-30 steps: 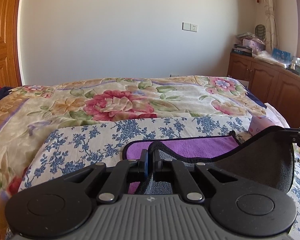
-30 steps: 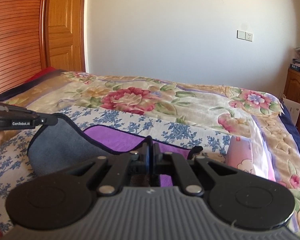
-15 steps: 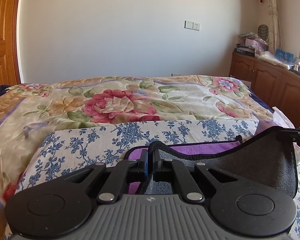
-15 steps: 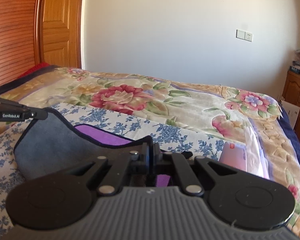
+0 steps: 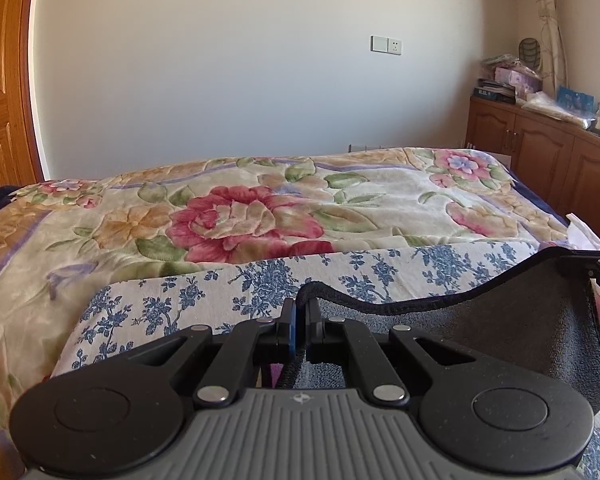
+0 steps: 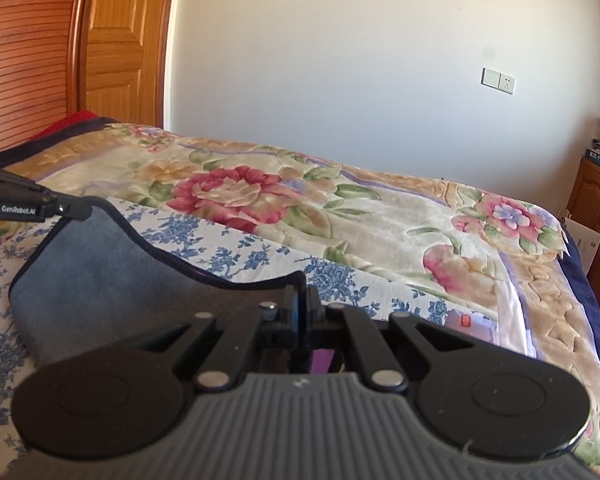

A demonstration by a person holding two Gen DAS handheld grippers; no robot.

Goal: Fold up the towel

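1. The left gripper point(image 5: 300, 322) has its fingers pressed together on a corner of the towel point(image 5: 512, 332), the dark hem pinched between the pads
2. The right gripper point(image 6: 302, 308) is likewise clamped on the towel's point(image 6: 96, 276) other near corner, with a sliver of purple fabric showing under its fingers
3. The towel hangs lifted between the two grippers – grey face toward the cameras, black-edged top hem sagging in a curve from one corner to the other
4. It is held above a blue-and-white floral cloth point(image 5: 172, 304) spread on the bed
5. Beyond that cloth lies a quilt point(image 5: 252, 224) with big red and pink flowers – it covers the rest of the bed up to the plain wall
6. A wooden cabinet point(image 5: 540, 156) stands at the right, a wooden door point(image 6: 116, 48) at the left
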